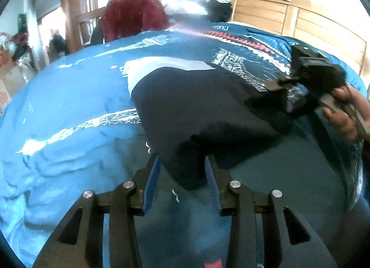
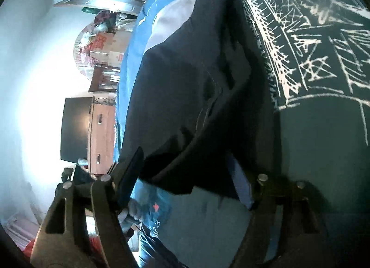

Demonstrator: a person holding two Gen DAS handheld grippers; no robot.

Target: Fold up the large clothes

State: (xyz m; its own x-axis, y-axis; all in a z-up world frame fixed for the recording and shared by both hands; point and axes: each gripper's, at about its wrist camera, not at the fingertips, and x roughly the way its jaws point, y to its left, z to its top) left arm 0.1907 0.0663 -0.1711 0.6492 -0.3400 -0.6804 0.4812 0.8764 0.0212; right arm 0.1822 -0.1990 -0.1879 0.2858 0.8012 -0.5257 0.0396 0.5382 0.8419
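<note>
A dark navy garment (image 1: 203,106) with a pale grey panel (image 1: 161,64) lies on the bed. My left gripper (image 1: 183,175) is open at the near edge, and its blue pads (image 1: 152,180) straddle the garment's nearest corner without pinching it. My right gripper (image 1: 272,94), held by a hand (image 1: 342,115), sits at the garment's right side. In the right wrist view the right gripper (image 2: 185,180) is open wide, with the dark garment (image 2: 189,97) hanging between its fingers (image 2: 131,173) and its hem loose.
A blue quilt (image 1: 69,111) with white and red patterns covers the bed. A wooden headboard (image 1: 300,20) stands behind it, with a red garment (image 1: 134,16) and piled clothes at the far end. A dresser (image 2: 101,134), a dark screen (image 2: 74,127) and boxes (image 2: 108,46) stand beyond the bedside.
</note>
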